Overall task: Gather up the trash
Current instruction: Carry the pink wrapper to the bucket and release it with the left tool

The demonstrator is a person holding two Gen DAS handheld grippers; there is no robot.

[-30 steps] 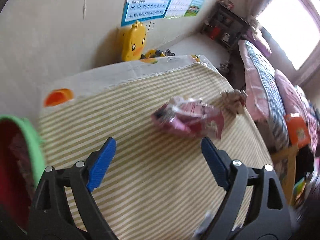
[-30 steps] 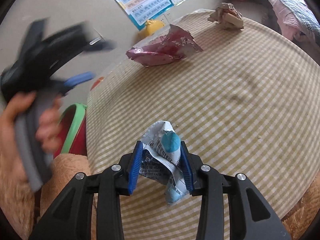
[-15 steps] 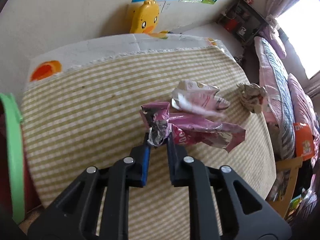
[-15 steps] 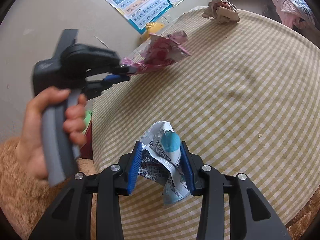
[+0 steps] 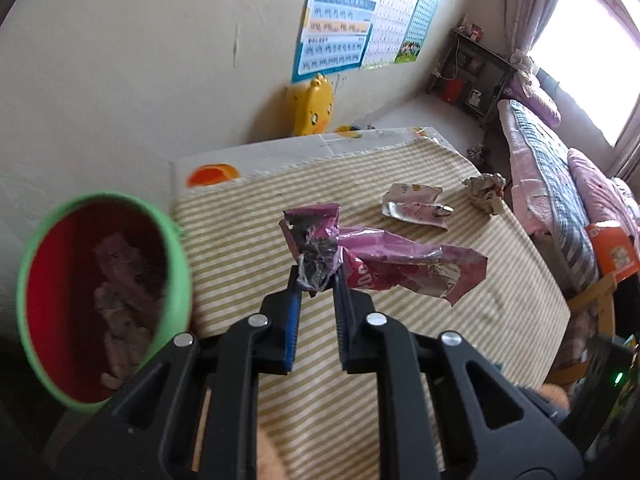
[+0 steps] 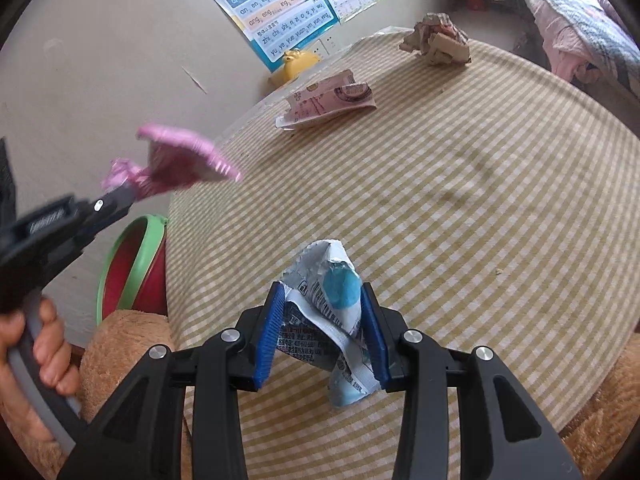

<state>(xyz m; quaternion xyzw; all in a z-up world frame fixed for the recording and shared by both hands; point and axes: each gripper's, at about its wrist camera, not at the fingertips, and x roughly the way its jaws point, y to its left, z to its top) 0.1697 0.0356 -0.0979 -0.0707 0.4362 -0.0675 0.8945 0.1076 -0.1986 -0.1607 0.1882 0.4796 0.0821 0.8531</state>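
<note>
The left gripper point(image 5: 316, 276) is clenching a pink wrapper point(image 5: 400, 264) (crumpled), the bin point(image 5: 172, 264) at nine o'clock; the right gripper point(image 6: 322, 320) is grasping a blue-and-white wrapper point(image 6: 332, 304).

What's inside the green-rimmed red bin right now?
Inside the bin, crumpled pale and pinkish wrappers lie against the red wall. The lower part is in shadow, so the bottom and how many pieces there are cannot be made out.

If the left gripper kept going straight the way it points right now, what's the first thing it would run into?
Probably the striped tablecloth, beyond the purple wrapper pinched in the left gripper. The green-rimmed bin sits off to its left, out of that line. Depth is uncertain.
</note>
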